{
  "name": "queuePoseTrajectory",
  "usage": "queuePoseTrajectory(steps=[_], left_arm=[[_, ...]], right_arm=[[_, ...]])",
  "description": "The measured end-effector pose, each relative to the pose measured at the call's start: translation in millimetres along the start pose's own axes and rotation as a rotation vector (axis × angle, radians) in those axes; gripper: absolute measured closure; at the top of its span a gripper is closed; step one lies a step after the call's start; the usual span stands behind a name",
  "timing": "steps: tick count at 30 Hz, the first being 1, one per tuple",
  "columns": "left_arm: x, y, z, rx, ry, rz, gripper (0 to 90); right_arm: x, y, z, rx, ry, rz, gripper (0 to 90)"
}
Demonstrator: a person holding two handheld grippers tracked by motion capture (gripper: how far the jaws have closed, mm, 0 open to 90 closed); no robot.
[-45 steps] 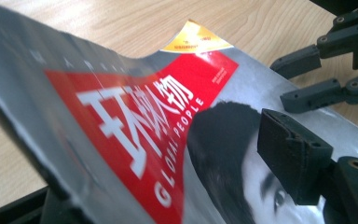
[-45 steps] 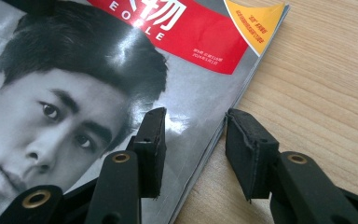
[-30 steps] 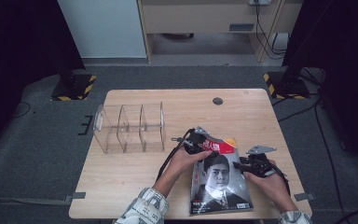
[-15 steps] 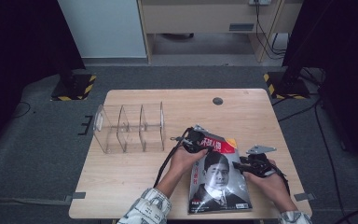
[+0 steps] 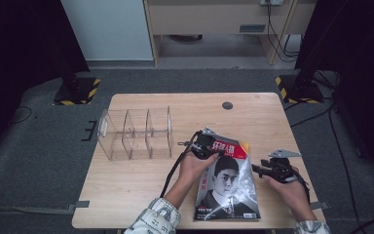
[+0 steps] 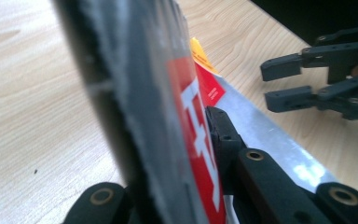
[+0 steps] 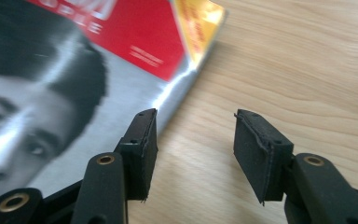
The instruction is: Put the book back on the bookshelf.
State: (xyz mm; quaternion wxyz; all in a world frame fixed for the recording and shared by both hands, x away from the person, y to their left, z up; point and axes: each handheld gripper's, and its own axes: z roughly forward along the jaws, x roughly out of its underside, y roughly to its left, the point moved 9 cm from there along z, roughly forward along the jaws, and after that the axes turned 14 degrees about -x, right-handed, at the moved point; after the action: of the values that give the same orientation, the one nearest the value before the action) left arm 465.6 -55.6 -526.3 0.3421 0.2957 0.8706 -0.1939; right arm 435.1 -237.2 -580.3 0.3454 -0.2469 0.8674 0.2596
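While the high view shows one magazine [image 5: 229, 183] flat on the worktop [image 5: 141, 180] near its front edge, the left gripper [image 5: 210, 145] clamps its far left corner, the pads hidden under the hand; one clear three-bay organizer [image 5: 134, 132] stands well apart at left. In the left gripper view, the jaws pinch the magazine's [image 6: 186, 130] blurred edge, the lower jaw mostly hidden. In the right gripper view, the right gripper [image 7: 193, 144] has just been opening, jaws half apart, nothing between them, just beside the magazine's [image 7: 135, 42] right edge
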Motion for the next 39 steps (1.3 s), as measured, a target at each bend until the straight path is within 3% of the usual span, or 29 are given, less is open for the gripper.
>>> queuePoseTrajectory(steps=[3,11,21,27,34,39], left_arm=[[-5.0,-1.0,-5.6,-0.008,-0.016,0.015,84.7],[-16.1,-3.4,-19.5,-0.026,-0.064,0.038,84.9],[-32.6,-9.6,-41.0,-0.031,-0.114,0.07,85.7],[-43.1,-9.9,-57.5,-0.038,-0.148,0.082,86.0],[-54.8,-6.8,-75.8,-0.035,-0.199,0.062,86.3],[-61.6,-8.9,-89.4,-0.046,-0.209,0.094,86.4]], right_arm=[[2.2,-7.0,-1.5,0.052,0.007,0.014,47.3],[7.7,-19.8,-0.4,0.127,0.029,0.029,37.4],[9.8,-18.5,6.0,0.144,0.04,-0.012,26.1],[10.8,-17.9,7.2,0.149,0.029,-0.007,21.4],[10.5,-17.7,8.7,0.15,0.022,-0.011,19.2],[10.3,-17.6,9.3,0.146,0.016,-0.016,18.3]])
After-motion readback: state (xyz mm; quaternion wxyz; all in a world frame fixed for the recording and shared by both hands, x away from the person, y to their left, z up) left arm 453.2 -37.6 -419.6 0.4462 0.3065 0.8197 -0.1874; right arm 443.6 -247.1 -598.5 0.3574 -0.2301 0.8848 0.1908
